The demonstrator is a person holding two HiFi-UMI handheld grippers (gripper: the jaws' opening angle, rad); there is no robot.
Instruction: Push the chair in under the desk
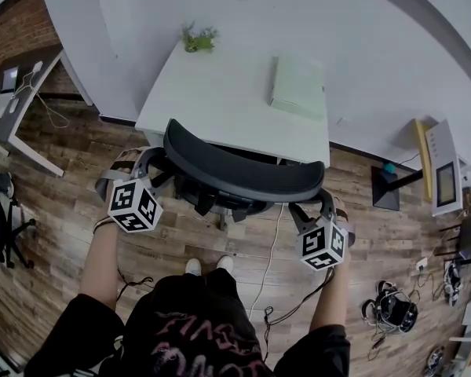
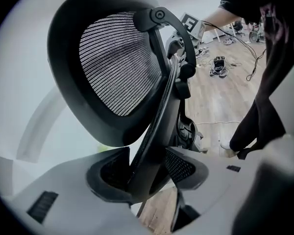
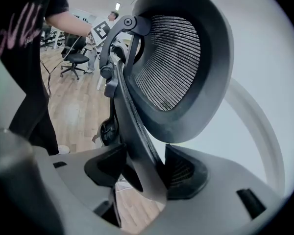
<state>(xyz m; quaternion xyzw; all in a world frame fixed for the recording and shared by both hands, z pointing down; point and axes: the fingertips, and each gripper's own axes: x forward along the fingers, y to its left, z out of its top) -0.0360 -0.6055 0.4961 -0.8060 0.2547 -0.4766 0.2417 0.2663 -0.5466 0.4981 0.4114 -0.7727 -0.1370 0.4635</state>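
Gripping the chair (image 1: 243, 175) by its backrest, one end each: left gripper (image 2: 148, 173) and right gripper (image 3: 143, 170) both have jaws clamped on the backrest's rim. The chair sits at the front edge of the desk (image 1: 220, 108). Seat looks mostly under, backrest close to the edge. Probably near done, maybe a last nudge left. Only the head view shows chair against desk. Only the gripper views show the clamps.
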